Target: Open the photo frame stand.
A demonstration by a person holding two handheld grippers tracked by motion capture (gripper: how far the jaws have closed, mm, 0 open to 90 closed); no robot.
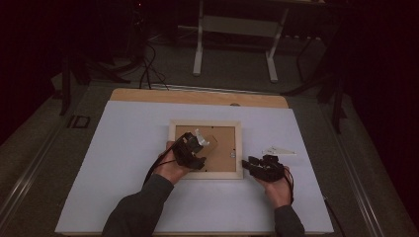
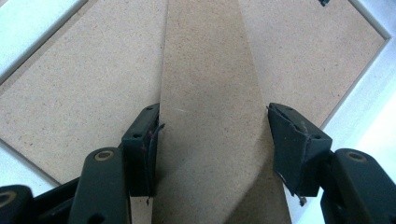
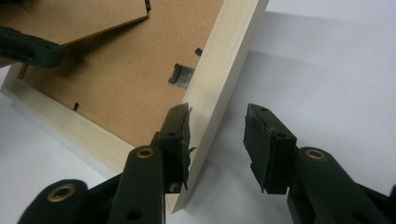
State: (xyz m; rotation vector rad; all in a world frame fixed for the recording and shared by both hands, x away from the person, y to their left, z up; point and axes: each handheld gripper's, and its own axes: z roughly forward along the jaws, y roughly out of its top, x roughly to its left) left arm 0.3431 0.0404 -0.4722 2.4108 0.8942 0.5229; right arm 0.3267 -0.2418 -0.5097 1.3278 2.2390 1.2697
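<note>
A pale wooden picture frame [image 1: 205, 173] lies face down on the table, brown backing board [image 1: 225, 143] up. My left gripper [image 1: 193, 148] is over the frame's left half. Its jaws press both edges of the tapered brown stand [image 2: 210, 93], so the gripper [image 2: 212, 121] is shut on it. The stand [image 3: 93, 14] is raised off the backing board [image 2: 70, 84] and casts a shadow. My right gripper [image 1: 247, 163] is at the frame's lower right corner. It [image 3: 217, 116] stands open astride the frame's side rail [image 3: 229, 60], one jaw inside against the rail, the other outside with a gap.
A small metal hanger clip [image 3: 181, 74] sits on the backing near the right rail. The table wears a white sheet [image 1: 123, 148], with a wooden strip [image 1: 197, 96] along its far edge. Beyond are floor cables [image 1: 148, 69] and a white stand's legs [image 1: 234, 49].
</note>
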